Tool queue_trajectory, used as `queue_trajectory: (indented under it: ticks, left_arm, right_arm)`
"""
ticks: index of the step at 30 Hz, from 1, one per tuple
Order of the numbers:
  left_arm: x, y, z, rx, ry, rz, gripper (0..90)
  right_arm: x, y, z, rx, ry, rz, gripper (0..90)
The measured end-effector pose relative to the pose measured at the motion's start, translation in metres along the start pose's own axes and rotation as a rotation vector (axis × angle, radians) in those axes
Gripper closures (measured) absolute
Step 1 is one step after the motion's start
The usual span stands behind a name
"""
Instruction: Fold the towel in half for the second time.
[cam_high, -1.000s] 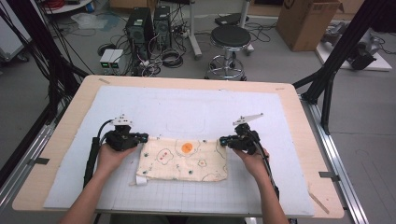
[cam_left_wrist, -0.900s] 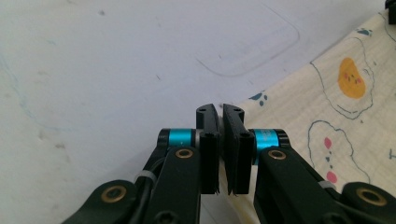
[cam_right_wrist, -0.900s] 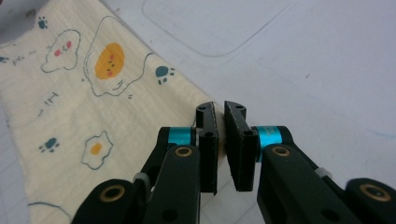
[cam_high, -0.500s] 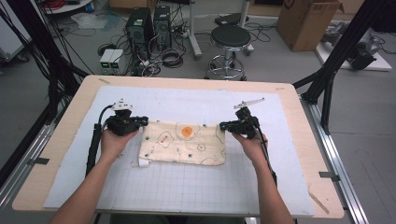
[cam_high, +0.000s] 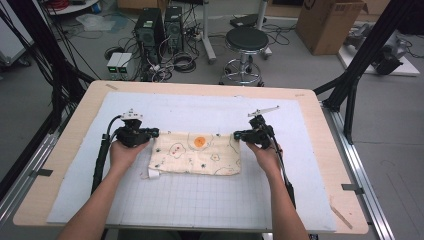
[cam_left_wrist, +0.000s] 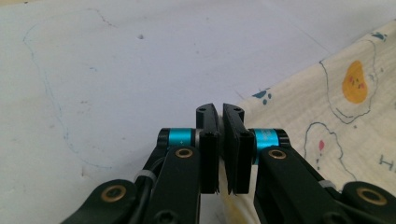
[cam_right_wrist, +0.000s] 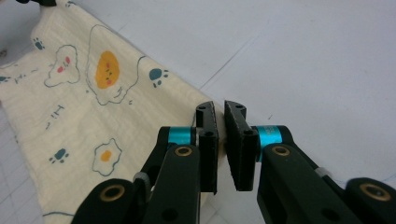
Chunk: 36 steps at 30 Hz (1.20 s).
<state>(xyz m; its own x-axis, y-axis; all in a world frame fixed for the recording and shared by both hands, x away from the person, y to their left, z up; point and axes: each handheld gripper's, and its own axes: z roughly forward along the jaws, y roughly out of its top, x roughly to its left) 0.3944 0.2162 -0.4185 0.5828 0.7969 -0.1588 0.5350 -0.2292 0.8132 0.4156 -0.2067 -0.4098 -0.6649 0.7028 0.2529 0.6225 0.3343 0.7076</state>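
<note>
The cloth (cam_high: 196, 153) lies flat mid-worktop (cam_high: 310, 105), long axis running nine to three between the hands, left tongs (cam_high: 152, 133) clenched on its eleven o'clock corner and right tongs (cam_high: 238, 134) clenched on its one o'clock corner.

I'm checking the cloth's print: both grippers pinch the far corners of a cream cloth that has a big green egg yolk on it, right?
Not quite: the yolk on the cloth is orange, as the high view shows. The left gripper and right gripper do pinch its far corners.
</note>
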Motion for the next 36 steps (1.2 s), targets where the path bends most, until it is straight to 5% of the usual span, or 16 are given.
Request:
queue_trajectory:
  ticks: [15, 21, 36]
  left_arm:
    - [-0.008, -0.001, -0.015, -0.036, -0.030, 0.071, 84.4]
    - [-0.008, -0.012, -0.020, -0.061, -0.044, 0.050, 84.4]
    - [-0.016, -0.026, -0.033, -0.065, -0.082, 0.101, 84.2]
  right_arm:
    - [0.007, -0.008, -0.014, -0.039, 0.035, -0.008, 84.0]
    - [0.013, -0.011, -0.018, -0.042, 0.055, -0.025, 84.1]
    - [0.024, -0.021, -0.027, -0.063, 0.102, -0.034, 83.8]
